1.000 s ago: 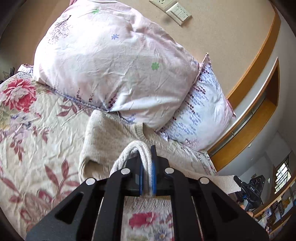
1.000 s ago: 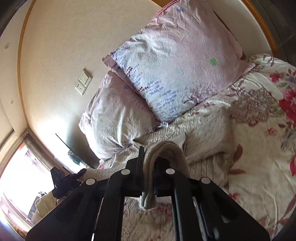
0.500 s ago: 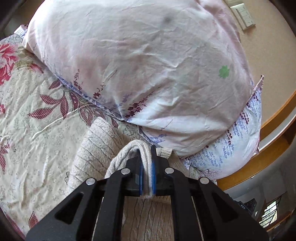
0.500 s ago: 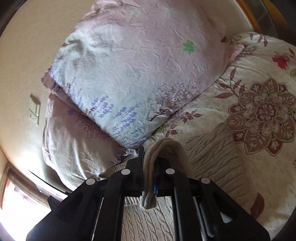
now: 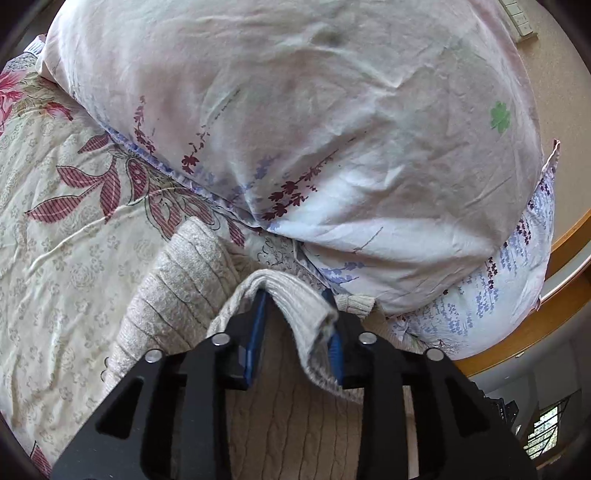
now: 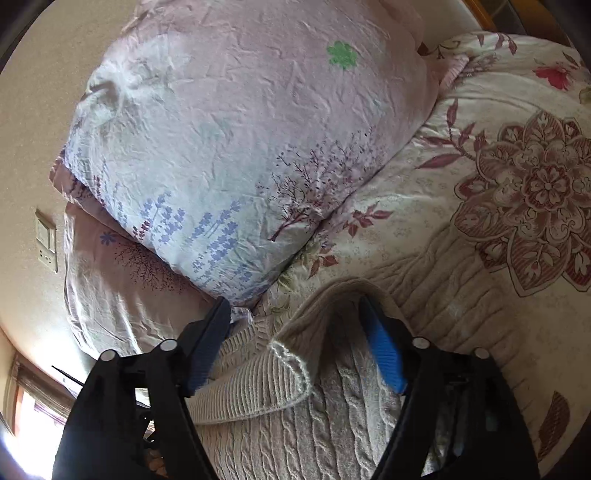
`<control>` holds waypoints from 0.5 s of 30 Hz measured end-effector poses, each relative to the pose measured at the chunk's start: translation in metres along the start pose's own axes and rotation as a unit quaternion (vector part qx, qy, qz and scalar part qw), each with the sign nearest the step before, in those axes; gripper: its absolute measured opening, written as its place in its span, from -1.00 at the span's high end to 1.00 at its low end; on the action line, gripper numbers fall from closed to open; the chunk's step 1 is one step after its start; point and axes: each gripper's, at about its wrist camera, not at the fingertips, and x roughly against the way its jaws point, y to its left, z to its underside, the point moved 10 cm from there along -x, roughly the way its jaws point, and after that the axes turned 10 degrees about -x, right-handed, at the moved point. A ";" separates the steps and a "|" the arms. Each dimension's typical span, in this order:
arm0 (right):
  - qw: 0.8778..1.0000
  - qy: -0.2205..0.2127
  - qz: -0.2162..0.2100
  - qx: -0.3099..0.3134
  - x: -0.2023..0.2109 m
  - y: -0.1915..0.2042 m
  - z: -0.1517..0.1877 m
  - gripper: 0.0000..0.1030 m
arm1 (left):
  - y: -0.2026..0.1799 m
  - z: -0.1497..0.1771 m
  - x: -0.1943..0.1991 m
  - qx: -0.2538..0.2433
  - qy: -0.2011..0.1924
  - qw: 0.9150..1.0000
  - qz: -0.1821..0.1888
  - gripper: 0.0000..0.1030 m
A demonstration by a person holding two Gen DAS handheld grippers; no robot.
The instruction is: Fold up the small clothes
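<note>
A bed with a floral quilt (image 6: 424, 206) carries a beige cable-knit sweater (image 6: 306, 435) at 6 o'clock and stacked floral pillows (image 6: 240, 129) at 11 o'clock.

1. Sweater (image 5: 184, 295): beige cable-knit wool, rough, matt.
2. Pillow (image 5: 332, 129): crinkled printed cotton cloth.
3. Quilt (image 6: 498, 166): stitched floral cloth.
4. Left gripper (image 5: 295, 332): matt black plastic, blue ribbed pads (image 5: 255, 332).

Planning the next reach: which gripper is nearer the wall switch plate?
Right, probably. The right gripper sits by the lower pillow, below the switch plate. The left gripper views its switch plate beyond the big pillow.
</note>
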 end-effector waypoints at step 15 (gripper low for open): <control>0.998 -0.001 -0.041 0.056 0.026 0.017 -0.013 -0.47 | 0.018 -0.021 0.061 -0.068 -0.039 0.996 -0.037 -0.68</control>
